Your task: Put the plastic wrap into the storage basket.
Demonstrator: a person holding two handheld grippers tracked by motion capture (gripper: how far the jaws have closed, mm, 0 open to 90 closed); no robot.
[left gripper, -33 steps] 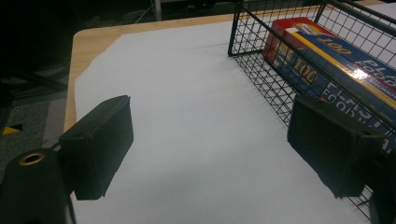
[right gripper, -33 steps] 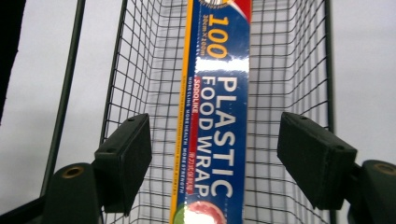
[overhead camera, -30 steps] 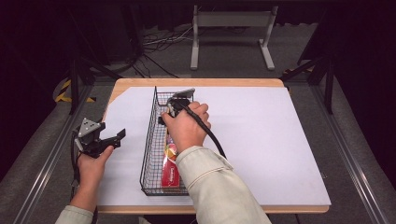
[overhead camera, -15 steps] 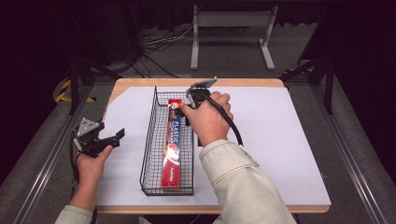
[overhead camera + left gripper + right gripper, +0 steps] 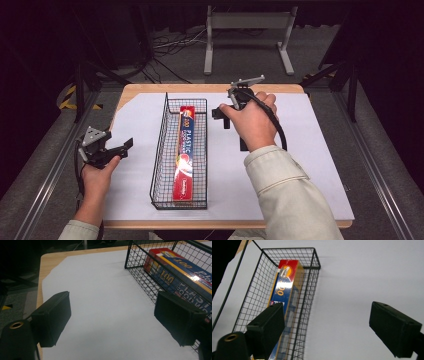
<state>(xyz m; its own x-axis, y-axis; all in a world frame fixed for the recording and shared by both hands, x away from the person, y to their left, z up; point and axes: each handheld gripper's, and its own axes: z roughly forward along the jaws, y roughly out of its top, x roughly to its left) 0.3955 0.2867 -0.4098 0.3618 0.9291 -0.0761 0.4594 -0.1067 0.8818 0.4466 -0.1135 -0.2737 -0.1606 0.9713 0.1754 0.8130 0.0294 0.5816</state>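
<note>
A black wire basket point(image 5: 160, 150) stands lengthwise on the white paper, left of the middle. Flat inside it lies a long red and blue plastic wrap box point(image 5: 185, 152). My right gripper point(image 5: 227, 125) hovers over bare paper just right of the basket's far end, open and holding nothing. In the right gripper view the gripper point(image 5: 329, 325) has the basket point(image 5: 310, 272) and the box point(image 5: 284, 285) at its left. My left gripper point(image 5: 122, 147) is held open off the table's left edge. In the left gripper view the gripper point(image 5: 112, 315) faces bare paper, with the basket point(image 5: 140, 272) and the box point(image 5: 180, 267) at upper right.
The white paper sheet point(image 5: 310, 150) covers most of the wooden table point(image 5: 150, 90). A grey metal stand point(image 5: 247, 35) and loose cables point(image 5: 175, 42) sit on the floor beyond the far edge. Metal rails point(image 5: 50, 165) run along both sides of the table.
My right gripper has moved from over the basket to the right, onto open paper, so the whole box now shows. The left gripper has stayed put.
</note>
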